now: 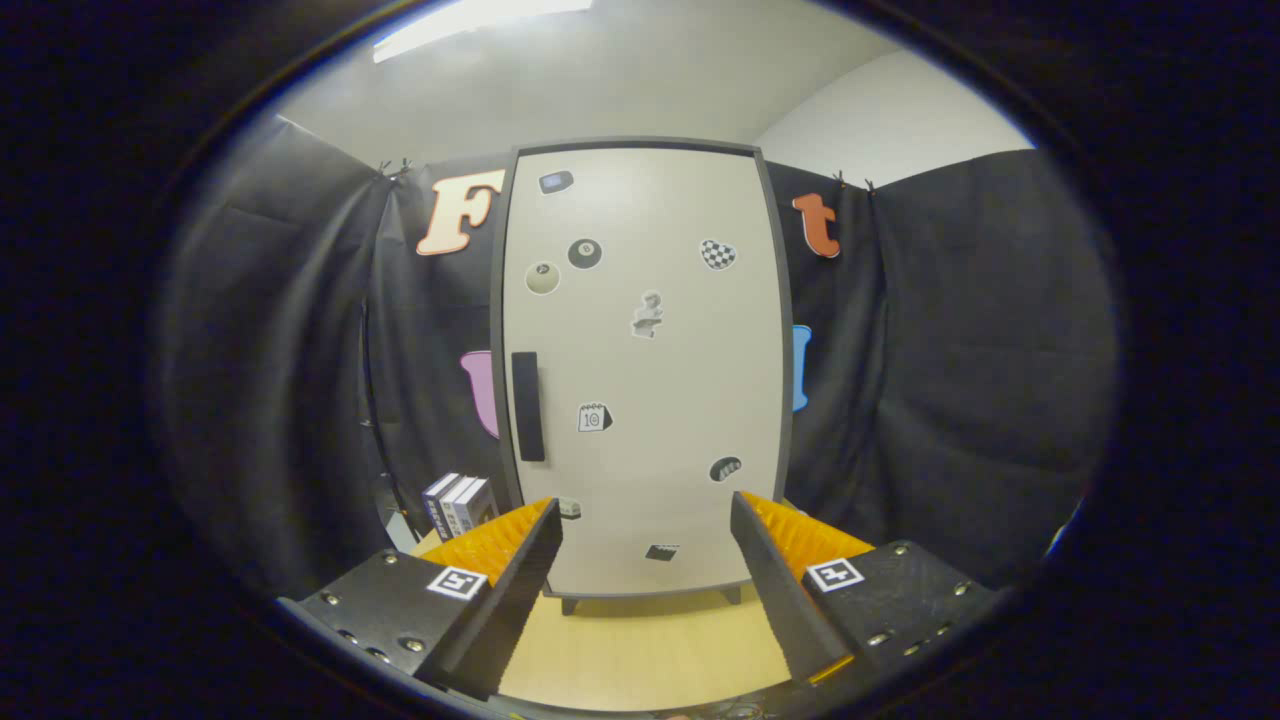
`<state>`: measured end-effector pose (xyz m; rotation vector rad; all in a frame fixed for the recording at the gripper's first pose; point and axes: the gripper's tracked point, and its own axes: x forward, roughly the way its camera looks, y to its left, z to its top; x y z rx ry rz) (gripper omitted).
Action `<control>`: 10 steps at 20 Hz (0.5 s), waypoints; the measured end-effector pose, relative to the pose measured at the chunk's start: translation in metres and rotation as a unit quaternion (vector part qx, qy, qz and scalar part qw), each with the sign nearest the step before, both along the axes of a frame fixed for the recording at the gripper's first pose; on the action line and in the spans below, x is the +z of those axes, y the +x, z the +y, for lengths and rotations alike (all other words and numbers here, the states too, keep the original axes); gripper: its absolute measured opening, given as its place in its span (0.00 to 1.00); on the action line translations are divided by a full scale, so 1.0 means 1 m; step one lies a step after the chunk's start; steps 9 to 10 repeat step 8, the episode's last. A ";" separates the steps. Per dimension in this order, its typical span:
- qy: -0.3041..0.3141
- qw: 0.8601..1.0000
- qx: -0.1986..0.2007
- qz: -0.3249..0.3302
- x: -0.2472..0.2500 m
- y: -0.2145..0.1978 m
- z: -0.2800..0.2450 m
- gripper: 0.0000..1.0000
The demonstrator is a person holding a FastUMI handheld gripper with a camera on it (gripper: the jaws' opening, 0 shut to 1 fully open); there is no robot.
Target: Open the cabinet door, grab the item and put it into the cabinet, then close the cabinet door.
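The gripper hangs with its jaws wide and empty over the pale wooden tabletop — beyond them stands the closed, sticker-dotted cream cabinet door, its black vertical handle untouched.

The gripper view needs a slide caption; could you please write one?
Open gripper faces closed beige cabinet door with black handle; boxed item stands left.

One cabinet (eight stickers, one handle), three boxes, one open-fingered gripper
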<state>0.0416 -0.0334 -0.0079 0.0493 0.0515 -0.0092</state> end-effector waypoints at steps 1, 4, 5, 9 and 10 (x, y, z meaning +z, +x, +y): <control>0.003 1.000 -0.003 -0.006 0.005 -0.006 -0.001 1.00; 0.012 1.000 -0.005 -0.015 0.010 -0.018 0.003 1.00; 0.006 1.000 -0.007 -0.013 0.009 -0.021 0.003 1.00; 0.003 1.000 -0.009 -0.013 0.012 -0.027 0.004 1.00; 0.003 1.000 -0.009 -0.013 0.012 -0.027 0.004 1.00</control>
